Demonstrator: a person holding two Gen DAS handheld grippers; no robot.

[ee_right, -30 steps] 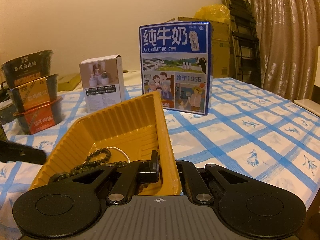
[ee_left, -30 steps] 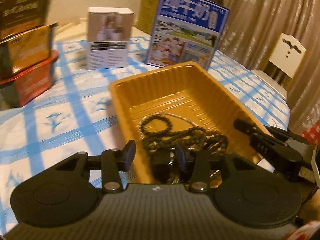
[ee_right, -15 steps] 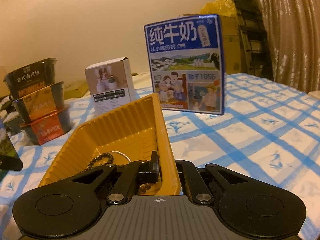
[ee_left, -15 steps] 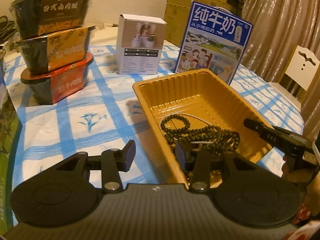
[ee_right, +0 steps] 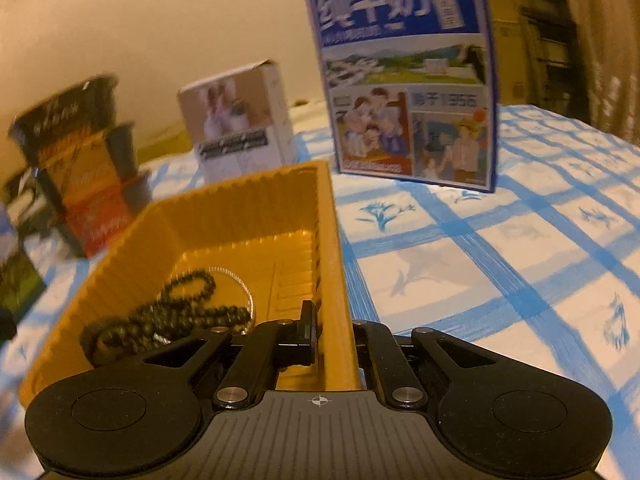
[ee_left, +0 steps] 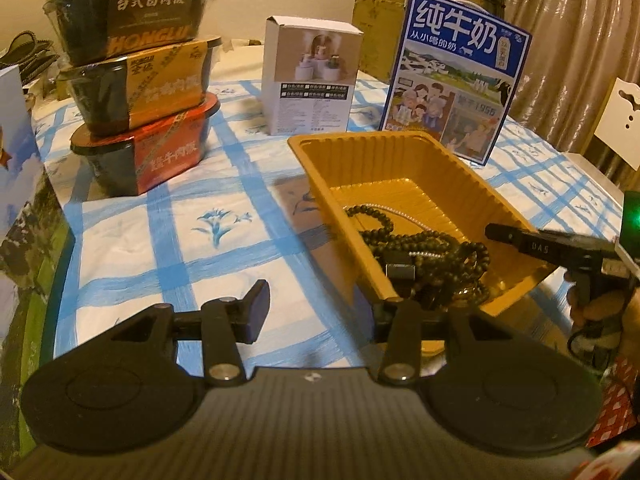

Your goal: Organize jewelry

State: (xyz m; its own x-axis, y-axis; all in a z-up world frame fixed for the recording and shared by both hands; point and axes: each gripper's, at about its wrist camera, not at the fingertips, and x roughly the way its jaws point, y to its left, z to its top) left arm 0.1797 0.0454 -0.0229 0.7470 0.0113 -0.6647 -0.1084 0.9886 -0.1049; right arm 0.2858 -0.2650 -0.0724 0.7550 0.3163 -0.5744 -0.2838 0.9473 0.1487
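On the blue-checked surface point(ee_left: 224, 248), a yellow plastic tray point(ee_left: 332, 188) serves as the landmark, and the jewelry sits inside it: a dark bead necklace point(ee_left: 424, 244) piled toward the tray's near end, with a thin silver chain point(ee_right: 240, 284) curving just beyond the beads. Both pieces are already in the tray, so this part of the sorting looks done.

The right gripper point(ee_right: 332, 340) straddles the tray's right wall, one finger inside and the other outside. Its fingers have just been opening; a narrow gap now shows between the inner pad and the wall, so the rim sits between them but no longer looks pinched. My reading is that this hand steadied the tray by its edge and is letting go.

The left gripper point(ee_left: 320, 312) stands about half open and holds nothing. Its left finger hangs over the bare cloth left of the tray, while its right finger sits at the tray's near corner beside the beads (whether it touches them I cannot tell).

Behind the tray stand a blue milk carton point(ee_left: 456, 76) and a small white box point(ee_left: 312, 80); to its left three food bowls point(ee_left: 136, 92) are stacked well apart. They seem to be mere background, out of the working area.
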